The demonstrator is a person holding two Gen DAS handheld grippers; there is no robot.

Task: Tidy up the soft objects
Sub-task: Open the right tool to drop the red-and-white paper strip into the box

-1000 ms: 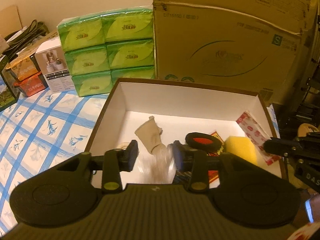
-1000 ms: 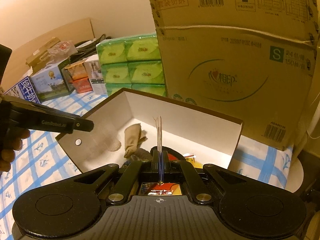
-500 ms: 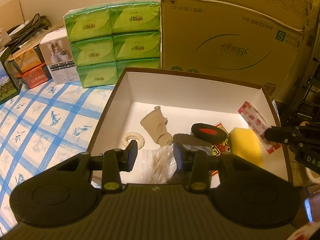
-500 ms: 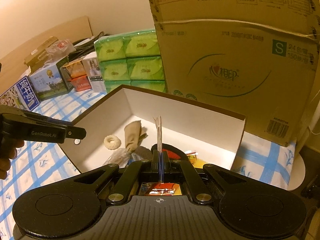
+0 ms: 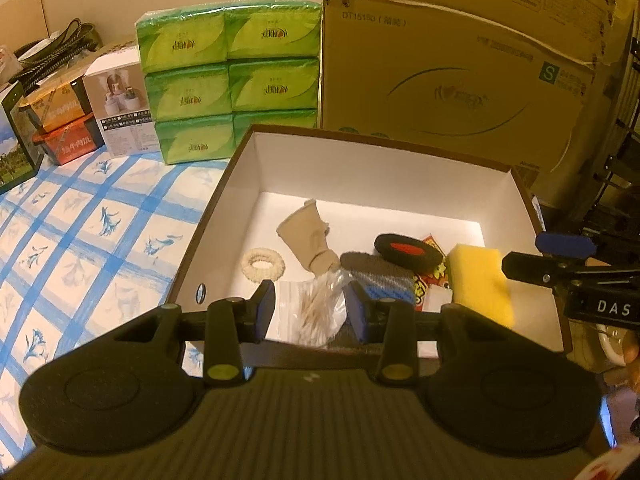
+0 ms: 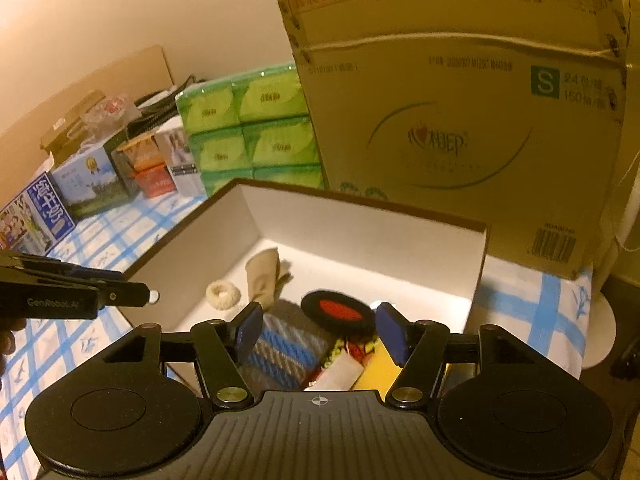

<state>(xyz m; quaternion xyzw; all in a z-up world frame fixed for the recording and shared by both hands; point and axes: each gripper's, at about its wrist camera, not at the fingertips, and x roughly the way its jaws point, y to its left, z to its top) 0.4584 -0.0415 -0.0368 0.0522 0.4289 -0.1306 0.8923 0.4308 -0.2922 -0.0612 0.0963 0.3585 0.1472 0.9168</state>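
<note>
A brown box [image 5: 380, 144] with a white inside holds a beige sock [image 5: 308, 236], a cream scrunchie [image 5: 263, 266], a black round pad [image 5: 408, 252], a grey-blue knit cloth [image 5: 384, 276] and a yellow sponge [image 5: 480, 284]. My left gripper [image 5: 312, 310] hangs open over the box's near left side. A clear bag of cotton swabs [image 5: 316, 312] lies on the floor below it. My right gripper [image 6: 320, 328] is over the near right side with its jaws opening and nothing between them. A flat white packet [image 6: 340, 372] lies under it beside the sponge [image 6: 380, 372].
A stack of green tissue packs [image 5: 228, 88] and a tall cardboard carton [image 5: 460, 80] stand right behind the box. Several small boxes [image 5: 116, 100] line the far left. A blue-checked tablecloth [image 5: 80, 232] covers the table left of the box.
The right jaws have gone from shut on a thin upright packet to apart, and the packet has dropped into the box. The swab bag has settled on the box floor. The left gripper drifted slightly.
</note>
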